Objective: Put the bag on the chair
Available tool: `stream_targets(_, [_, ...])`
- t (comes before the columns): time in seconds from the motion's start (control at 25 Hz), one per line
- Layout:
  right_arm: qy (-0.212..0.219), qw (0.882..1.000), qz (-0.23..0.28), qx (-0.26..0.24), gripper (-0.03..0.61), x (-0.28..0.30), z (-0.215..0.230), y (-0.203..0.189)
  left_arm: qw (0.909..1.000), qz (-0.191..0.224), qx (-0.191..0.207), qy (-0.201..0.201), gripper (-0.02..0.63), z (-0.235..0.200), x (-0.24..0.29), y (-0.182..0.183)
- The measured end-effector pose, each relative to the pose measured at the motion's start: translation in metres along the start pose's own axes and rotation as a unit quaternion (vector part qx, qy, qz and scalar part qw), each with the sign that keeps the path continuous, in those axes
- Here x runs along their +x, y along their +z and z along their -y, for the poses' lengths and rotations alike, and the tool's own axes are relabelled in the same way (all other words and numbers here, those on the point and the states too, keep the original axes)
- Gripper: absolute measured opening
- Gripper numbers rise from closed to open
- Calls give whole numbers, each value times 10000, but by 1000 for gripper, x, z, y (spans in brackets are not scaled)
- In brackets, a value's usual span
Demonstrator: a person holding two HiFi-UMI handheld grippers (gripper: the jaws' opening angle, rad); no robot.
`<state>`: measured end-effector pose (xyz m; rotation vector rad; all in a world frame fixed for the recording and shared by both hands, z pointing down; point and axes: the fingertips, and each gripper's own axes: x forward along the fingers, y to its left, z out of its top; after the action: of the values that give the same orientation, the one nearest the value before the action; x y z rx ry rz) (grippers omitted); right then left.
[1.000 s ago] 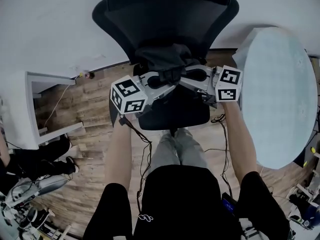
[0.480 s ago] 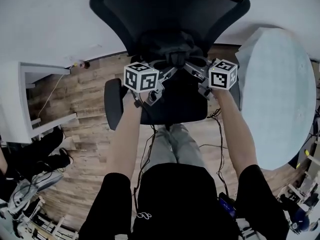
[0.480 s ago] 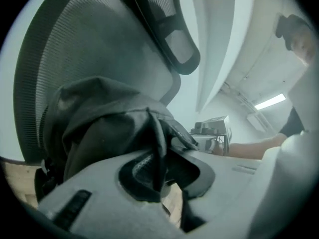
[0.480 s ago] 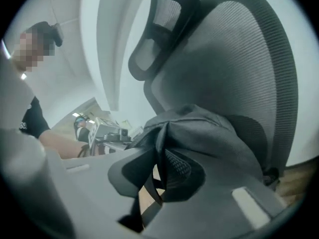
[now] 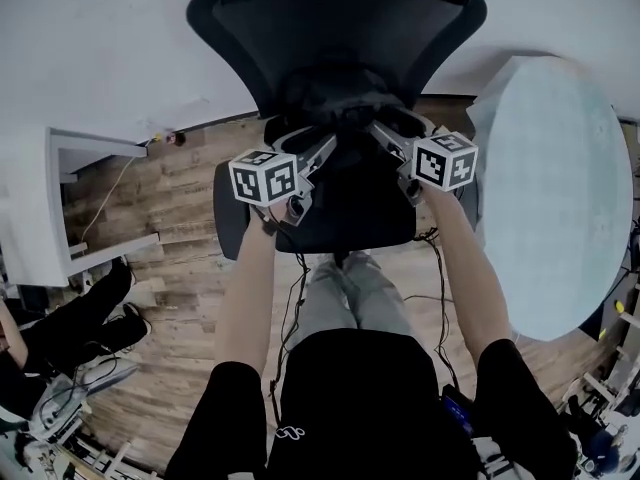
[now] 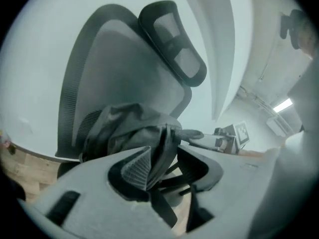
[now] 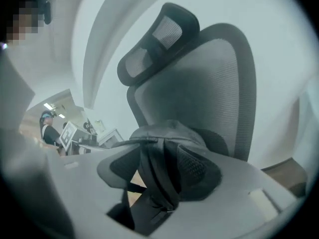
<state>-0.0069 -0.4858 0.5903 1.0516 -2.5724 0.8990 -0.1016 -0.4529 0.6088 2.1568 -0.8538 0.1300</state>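
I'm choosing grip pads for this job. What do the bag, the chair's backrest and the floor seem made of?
The bag: soft dark matte fabric, perhaps nylon; it slumps in folds. The chair backrest: dark mesh in a rigid rim, probably plastic; fine weave shows. The floor: wood-grain planks, solid or laminate unclear.

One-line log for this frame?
stage: release | bag: on chair | left gripper: jaws opening, strap between | right gripper: jaws opening, strap between

Chair [image 5: 340, 28]: headrest cut off by your head view's top edge. Bag [image 5: 335, 96]: outline lost against the dark backrest.
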Motion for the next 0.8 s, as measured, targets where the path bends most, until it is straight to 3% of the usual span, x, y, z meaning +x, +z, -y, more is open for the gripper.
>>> stream_targets(0.08, [-150, 9996, 219, -2, 238, -22, -3, 9, 9994, 327, 95, 72, 146, 13, -19, 11])
stream_targets(0.16, [-146, 9985, 519, 12, 215, -43, -16, 21, 9976, 626, 203, 226, 81, 27, -37, 21])
stream_targets(0.28, [-87, 9937, 1116, -43, 140, -68, -41, 50, 9921, 1076, 397, 501, 0, 47, -57, 38])
stream_targets(0.48, [-199, 9799, 1983, -115, 5, -108, -79, 86, 9789, 1735, 648, 867, -3, 86, -91, 67])
stream_targets(0.64, [-415, 9639, 2588, 470, 5, -148, -89, 93, 9678, 1791, 890, 1526, 0, 113, -112, 67])
stream_targets(0.8, [-640, 9692, 2367, 213, 5, -154, -103, 94, 9608, 1734, 1504, 1558, 2, 149, -106, 68])
